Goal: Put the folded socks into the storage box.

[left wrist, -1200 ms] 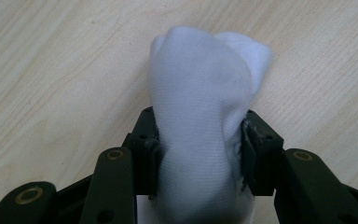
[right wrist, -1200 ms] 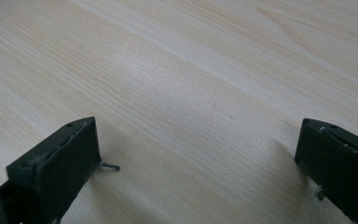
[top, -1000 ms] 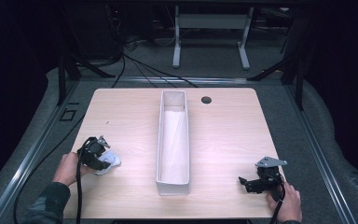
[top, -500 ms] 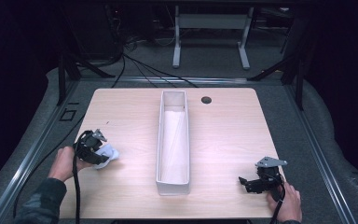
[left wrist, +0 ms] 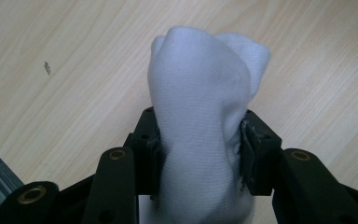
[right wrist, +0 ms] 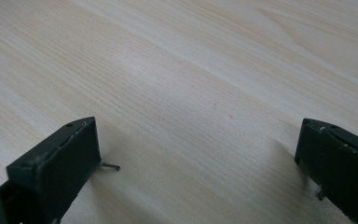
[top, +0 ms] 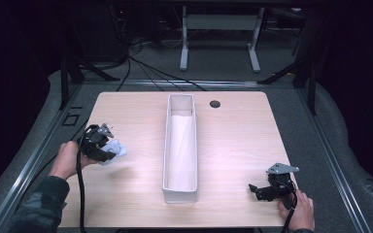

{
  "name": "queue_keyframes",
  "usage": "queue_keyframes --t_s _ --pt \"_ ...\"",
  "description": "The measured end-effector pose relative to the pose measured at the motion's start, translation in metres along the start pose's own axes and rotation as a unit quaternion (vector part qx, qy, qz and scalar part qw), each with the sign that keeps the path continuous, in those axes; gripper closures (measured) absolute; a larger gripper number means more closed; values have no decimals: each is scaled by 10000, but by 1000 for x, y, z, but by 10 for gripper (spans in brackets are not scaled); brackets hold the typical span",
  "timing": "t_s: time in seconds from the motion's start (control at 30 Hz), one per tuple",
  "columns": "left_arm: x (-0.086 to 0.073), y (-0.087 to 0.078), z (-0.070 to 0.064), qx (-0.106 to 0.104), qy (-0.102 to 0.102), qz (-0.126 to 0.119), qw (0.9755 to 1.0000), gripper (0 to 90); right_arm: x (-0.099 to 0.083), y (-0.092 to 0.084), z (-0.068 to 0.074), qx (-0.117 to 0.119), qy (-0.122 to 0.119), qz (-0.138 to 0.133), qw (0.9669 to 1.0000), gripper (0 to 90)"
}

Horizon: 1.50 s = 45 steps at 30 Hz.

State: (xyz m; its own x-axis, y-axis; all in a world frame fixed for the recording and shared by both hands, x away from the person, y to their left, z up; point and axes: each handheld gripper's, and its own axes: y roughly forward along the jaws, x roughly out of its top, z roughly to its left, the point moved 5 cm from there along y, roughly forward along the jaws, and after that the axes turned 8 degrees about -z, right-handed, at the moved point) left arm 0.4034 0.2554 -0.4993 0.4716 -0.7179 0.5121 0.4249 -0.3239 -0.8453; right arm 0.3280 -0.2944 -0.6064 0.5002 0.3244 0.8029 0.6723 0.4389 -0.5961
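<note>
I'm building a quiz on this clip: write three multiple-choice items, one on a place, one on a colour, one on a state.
1. Where does the long white bin stand?
A. middle of the table
B. left edge
C. on the floor

2. What colour is the sock in the left gripper?
A. black
B. white
C. red

3. How is the right gripper?
A. shut on a sock
B. open, holding nothing
C. shut on the bin

Answers:
1 A, the bin runs down the table's centre.
2 B, white knit between the jaws.
3 B, bare wood between its parted jaws.
</note>
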Motion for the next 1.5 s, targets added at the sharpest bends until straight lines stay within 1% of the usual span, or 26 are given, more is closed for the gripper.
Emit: queue_keyframes --t_s 0.1,0.17,0.33,0.4,0.43,0.57,0.63,0.7,0.8,1.1,1.3,1.37,1.43,1.5 --pt "9 -3 0 11 93 -7 10000 571 0 0 0 0 -2 0 10000 0" --pt "12 -4 0 -24 117 -20 9999 570 0 0 0 1 -3 1 10000 0" --pt "26 -9 0 -57 245 -58 9997 571 0 0 0 13 -11 -3 10000 0" --pt "31 -10 -1 -90 265 -84 9996 571 0 0 0 17 -15 -3 10000 0" --pt "35 -11 -1 -76 306 -90 9995 571 0 0 0 17 -15 -4 10000 0" --pt "45 -14 -1 -96 359 -114 9992 571 0 0 0 22 -19 -2 10000 0" --pt "51 -16 -1 -91 453 -99 9989 571 0 0 0 22 -25 -2 10000 0" --pt "57 -17 -1 -86 482 -114 9987 571 0 0 0 32 -23 -4 10000 0" --pt "65 -20 -2 -76 610 -100 9981 571 0 0 -1 30 -29 -3 10000 0" --pt "90 -25 -7 -81 831 -164 9964 570 0 0 0 31 -27 -2 10000 0" --pt "106 -28 -11 -97 1028 -186 9945 571 0 0 -1 32 -32 -6 10000 0" --pt "111 -29 -13 -84 1061 -188 9941 571 0 0 -1 31 -31 -5 10000 0" --pt "116 -29 -14 -121 1090 -191 9938 571 0 0 0 32 -28 -4 10000 0" --pt "120 -29 -16 -100 1165 -171 9930 571 0 0 -1 32 -34 -1 10000 0"
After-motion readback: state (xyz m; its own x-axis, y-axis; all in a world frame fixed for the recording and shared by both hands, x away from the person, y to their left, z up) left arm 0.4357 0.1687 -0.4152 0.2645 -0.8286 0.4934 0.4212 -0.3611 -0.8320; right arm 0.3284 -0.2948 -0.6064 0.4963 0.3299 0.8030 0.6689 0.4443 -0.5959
